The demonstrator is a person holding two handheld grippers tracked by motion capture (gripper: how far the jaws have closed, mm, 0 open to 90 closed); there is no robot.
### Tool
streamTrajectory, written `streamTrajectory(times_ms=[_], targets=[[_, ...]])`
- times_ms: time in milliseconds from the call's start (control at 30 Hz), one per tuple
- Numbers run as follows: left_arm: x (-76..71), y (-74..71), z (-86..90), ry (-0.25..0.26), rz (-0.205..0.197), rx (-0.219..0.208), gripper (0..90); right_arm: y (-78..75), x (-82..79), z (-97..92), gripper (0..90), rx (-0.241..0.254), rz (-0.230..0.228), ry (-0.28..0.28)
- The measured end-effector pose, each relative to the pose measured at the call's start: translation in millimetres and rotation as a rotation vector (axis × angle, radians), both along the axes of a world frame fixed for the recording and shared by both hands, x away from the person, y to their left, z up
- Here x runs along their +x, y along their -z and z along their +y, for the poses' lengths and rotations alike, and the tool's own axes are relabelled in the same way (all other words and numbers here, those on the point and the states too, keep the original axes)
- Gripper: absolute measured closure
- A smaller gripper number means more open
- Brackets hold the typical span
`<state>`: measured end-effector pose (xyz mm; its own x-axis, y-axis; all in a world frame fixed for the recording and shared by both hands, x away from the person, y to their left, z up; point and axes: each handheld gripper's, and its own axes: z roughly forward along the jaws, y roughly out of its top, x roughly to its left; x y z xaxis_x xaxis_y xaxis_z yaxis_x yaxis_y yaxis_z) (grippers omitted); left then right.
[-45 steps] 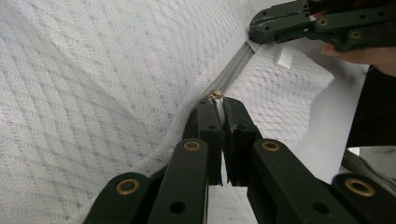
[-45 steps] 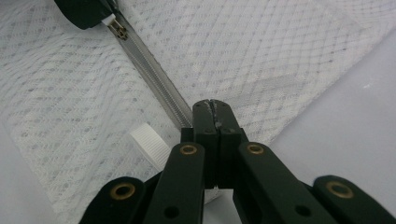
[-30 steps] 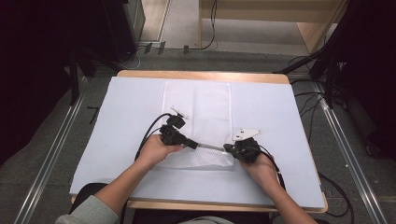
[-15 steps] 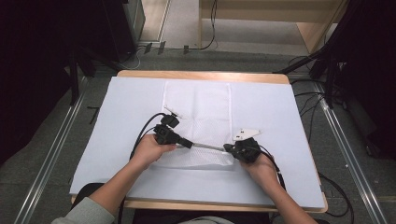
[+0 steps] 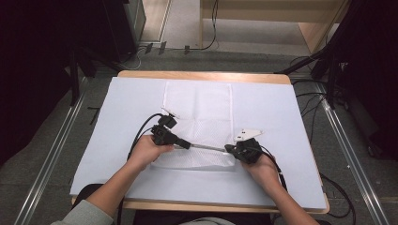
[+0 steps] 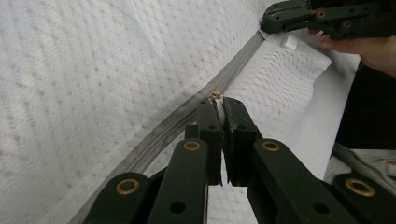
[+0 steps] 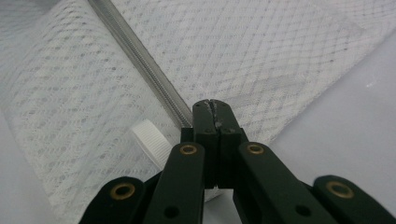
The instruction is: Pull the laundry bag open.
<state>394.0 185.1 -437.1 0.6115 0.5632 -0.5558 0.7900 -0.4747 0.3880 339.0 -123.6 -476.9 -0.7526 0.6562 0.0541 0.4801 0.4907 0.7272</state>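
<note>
On the desk (image 5: 281,117) the mesh bag (image 5: 199,108) is lying flat; along its zipper (image 5: 206,147), I'm clenching the left hand-held gripper (image 5: 187,145) on the zipper pull (image 6: 215,94) and the right hand-held gripper (image 5: 228,148) on the bag's end.

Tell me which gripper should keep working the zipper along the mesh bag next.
Left, probably. The left gripper is shut on the zipper pull, partway along the zipper. The right gripper is shut on the mesh bag at the zipper's end, anchoring it.

White diamond-mesh laundry bag (image 5: 199,124) with grey zip (image 6: 187,114), black claws, pale blue bench cover (image 5: 281,122).
</note>
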Motion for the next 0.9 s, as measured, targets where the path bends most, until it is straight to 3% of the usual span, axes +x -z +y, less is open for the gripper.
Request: streamTrajectory(times_ms=[500, 900], targets=[[-1.4, 0.1, 4.9, 0.001, 0.004, 0.016, 88.3, 0.0, -0.3, 0.0, 90.0, 0.0, 0.003, 0.001], [0.7, -2.8, 30.5, -0.043, 0.015, -0.007, 88.2, 0.1, 0.1, -0.3, 90.0, 0.002, 0.002, 0.003]])
